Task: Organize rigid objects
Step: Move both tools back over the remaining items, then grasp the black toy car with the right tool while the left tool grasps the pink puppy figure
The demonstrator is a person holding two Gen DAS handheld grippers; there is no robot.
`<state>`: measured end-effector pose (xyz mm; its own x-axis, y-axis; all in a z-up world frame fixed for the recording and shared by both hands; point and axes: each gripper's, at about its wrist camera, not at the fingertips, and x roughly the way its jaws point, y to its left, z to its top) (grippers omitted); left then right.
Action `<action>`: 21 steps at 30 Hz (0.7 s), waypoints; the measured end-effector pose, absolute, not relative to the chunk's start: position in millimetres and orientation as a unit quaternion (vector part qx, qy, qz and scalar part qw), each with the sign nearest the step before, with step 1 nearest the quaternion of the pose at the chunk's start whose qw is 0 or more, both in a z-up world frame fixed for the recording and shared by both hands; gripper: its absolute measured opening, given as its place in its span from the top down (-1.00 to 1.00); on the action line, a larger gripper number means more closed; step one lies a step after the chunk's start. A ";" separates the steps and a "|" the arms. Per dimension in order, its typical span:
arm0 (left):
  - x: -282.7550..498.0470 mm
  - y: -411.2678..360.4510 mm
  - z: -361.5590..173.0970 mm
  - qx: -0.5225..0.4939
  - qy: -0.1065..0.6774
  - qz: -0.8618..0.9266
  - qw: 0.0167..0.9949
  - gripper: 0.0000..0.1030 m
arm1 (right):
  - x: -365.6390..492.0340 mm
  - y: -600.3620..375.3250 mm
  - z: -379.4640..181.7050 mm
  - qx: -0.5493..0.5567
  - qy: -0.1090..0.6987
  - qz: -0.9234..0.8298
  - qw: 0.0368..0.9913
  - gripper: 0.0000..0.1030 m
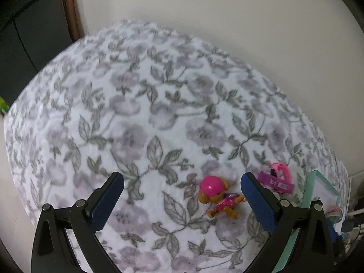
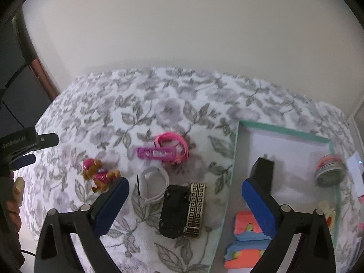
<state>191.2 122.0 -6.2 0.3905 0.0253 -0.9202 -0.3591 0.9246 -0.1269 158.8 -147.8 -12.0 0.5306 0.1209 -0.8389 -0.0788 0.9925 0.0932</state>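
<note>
Between left gripper (image 1: 182,193) fingers: toy dog (image 1: 219,196).
Fingers apart, empty; dog sits right of centre. Right gripper (image 2: 185,195) also spread.

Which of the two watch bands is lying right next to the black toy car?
The white watch band. It lies beside the black toy car, close to touching it. The pink watch band sits farther back, against the purple tube.
</note>
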 end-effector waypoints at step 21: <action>212.7 79.2 -72.1 -0.139 0.589 0.082 0.792 -0.96 | 163.5 -123.3 -74.0 -0.046 0.561 0.061 0.824 -0.25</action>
<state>212.7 79.2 -72.1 0.2922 -0.0346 -0.9557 -0.2931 0.9480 -0.1239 163.5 -123.3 -74.0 0.3634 0.0501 -0.9303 -0.1523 0.9883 -0.0063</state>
